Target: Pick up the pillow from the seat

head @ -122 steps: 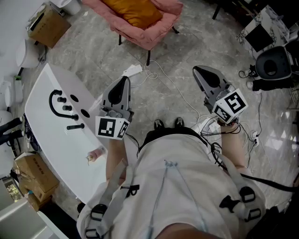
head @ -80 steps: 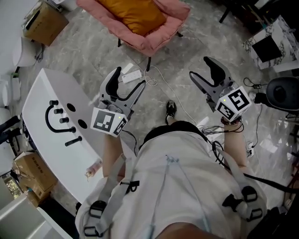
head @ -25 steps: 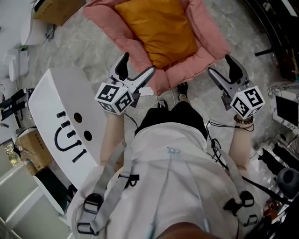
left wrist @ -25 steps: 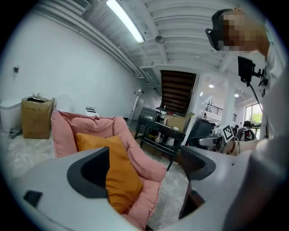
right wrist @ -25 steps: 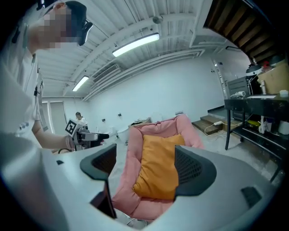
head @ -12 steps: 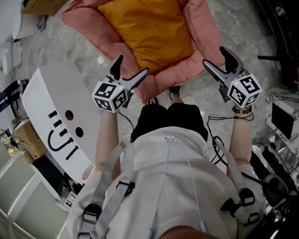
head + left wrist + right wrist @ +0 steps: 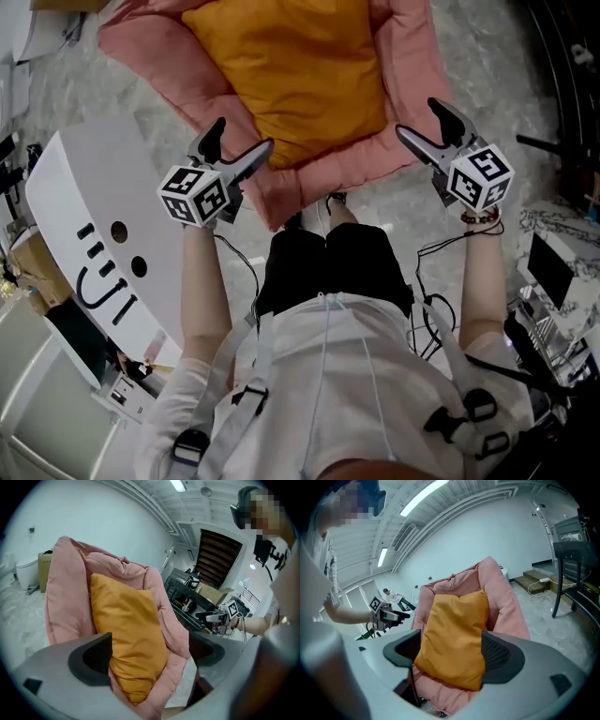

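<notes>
The pillow (image 7: 291, 75) is a plain mustard-orange rectangle, plump and soft, with shallow creases across its cover and slightly pointed corners. It sits in the hollow of the pink quilted seat (image 7: 417, 66), whose padded rim rises round it on the left, right and near sides; in the two gripper views it leans back against the seat's tall back cushion. In the head view the picture's top edge cuts off the pillow's far end, and the seat's far part with it. What holds the seat up cannot be made out there (the near rim and the person's legs cover it). In the left gripper view one jaw covers a strip of the pillow's lower left side. In the right gripper view both jaws overlap its lower edges, so the near corners are only partly seen. The left gripper (image 7: 242, 139) is held over the seat's near-left rim, jaws spread wide with nothing clamped. The right gripper (image 7: 419, 117) is held over the near-right rim, jaws likewise wide apart and empty. The pillow lies between the two and farther off, touching neither; in each gripper view it shows through the gap between the jaws, beyond them. A white panel (image 7: 89, 202) with black marks lies on the floor to the left of the left gripper.
</notes>
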A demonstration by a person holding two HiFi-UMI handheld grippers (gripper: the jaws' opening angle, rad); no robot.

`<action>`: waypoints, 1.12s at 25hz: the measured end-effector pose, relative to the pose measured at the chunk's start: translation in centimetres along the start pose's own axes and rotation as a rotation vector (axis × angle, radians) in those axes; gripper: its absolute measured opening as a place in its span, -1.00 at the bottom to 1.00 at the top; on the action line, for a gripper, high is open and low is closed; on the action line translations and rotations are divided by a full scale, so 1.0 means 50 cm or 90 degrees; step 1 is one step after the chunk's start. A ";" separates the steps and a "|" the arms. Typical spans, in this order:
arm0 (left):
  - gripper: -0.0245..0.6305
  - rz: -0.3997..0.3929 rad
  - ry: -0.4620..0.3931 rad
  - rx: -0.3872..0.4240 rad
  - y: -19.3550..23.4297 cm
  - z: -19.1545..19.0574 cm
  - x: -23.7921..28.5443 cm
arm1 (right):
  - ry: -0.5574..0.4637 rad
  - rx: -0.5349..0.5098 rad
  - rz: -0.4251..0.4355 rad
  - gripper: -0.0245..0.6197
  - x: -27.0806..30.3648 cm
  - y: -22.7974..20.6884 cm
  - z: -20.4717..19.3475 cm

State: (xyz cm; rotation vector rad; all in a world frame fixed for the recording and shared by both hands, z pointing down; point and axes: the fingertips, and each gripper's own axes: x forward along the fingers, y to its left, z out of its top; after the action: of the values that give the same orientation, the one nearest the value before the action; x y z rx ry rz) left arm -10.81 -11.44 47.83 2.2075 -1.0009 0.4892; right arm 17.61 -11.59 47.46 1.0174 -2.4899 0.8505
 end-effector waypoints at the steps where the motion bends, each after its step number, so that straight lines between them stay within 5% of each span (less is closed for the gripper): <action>1: 0.59 0.002 0.002 -0.005 0.008 -0.007 0.009 | 0.006 0.001 0.005 0.27 0.015 -0.009 -0.006; 28: 0.62 -0.015 0.085 -0.122 0.190 -0.170 0.228 | 0.174 0.063 0.046 0.27 0.383 -0.249 -0.177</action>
State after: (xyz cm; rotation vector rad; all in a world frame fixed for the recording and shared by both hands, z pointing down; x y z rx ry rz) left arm -11.36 -16.16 64.24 1.9883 -0.9113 0.5008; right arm 13.75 -23.15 68.72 0.7842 -2.2837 1.0680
